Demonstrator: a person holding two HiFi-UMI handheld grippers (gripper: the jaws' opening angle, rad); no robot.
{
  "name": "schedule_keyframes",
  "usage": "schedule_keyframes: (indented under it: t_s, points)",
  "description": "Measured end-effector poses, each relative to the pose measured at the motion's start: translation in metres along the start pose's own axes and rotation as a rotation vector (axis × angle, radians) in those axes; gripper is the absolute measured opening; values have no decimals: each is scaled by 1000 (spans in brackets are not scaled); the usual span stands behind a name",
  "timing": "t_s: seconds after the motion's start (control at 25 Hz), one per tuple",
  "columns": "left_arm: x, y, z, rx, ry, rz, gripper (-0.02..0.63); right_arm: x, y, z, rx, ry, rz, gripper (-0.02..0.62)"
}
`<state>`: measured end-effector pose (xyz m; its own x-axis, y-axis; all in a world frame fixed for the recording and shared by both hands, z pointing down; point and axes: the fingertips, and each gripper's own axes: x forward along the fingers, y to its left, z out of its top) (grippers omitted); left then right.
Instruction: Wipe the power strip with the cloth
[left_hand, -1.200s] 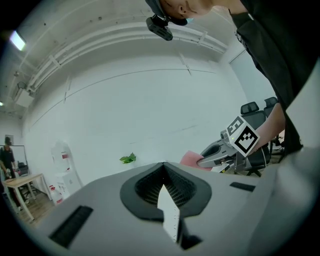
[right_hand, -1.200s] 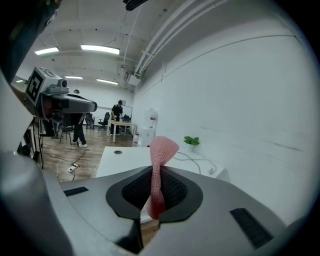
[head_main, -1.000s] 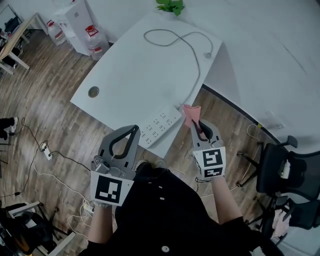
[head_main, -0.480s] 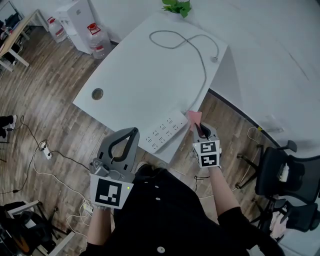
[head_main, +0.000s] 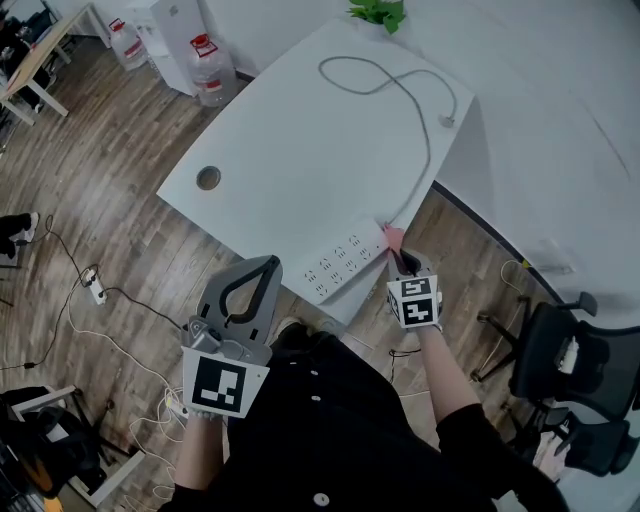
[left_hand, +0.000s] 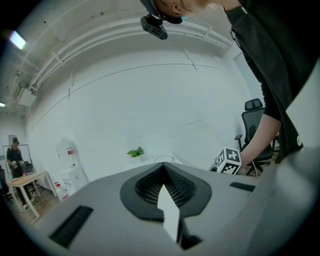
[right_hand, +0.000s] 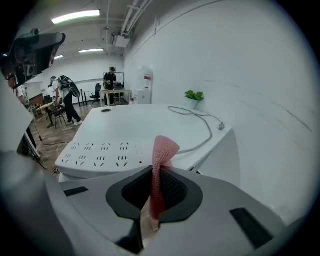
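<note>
A white power strip (head_main: 342, 264) lies at the near edge of the white table (head_main: 300, 150), and its grey cable (head_main: 420, 110) loops away across the top. My right gripper (head_main: 399, 256) is shut on a pink cloth (head_main: 392, 237), which sticks up from the jaws by the strip's cable end. The right gripper view shows the cloth (right_hand: 162, 152) just before the power strip (right_hand: 105, 152); whether they touch is unclear. My left gripper (head_main: 264, 264) hangs off the table's near edge, left of the strip, shut with nothing in it. The left gripper view shows its jaws together, pointing at a white wall.
A round cable hole (head_main: 208, 178) sits in the table's left part and a green plant (head_main: 378, 12) at its far end. Water bottles (head_main: 208, 70) stand on the wooden floor beyond. An office chair (head_main: 568, 360) is at the right. Loose cables (head_main: 95, 290) lie on the floor at the left.
My right gripper has carried the cloth forward to the strip's cable end. The left gripper has stayed where it was.
</note>
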<state>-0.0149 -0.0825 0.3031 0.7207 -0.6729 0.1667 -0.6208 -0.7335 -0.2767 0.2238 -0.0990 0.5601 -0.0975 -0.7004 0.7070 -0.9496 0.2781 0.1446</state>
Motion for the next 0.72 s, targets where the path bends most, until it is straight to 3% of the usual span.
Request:
schedule_keyframes:
  t_s: [0.72]
  points:
    - [-13, 2, -7, -16, 5, 9, 11, 0, 69, 16, -76, 5, 150, 57]
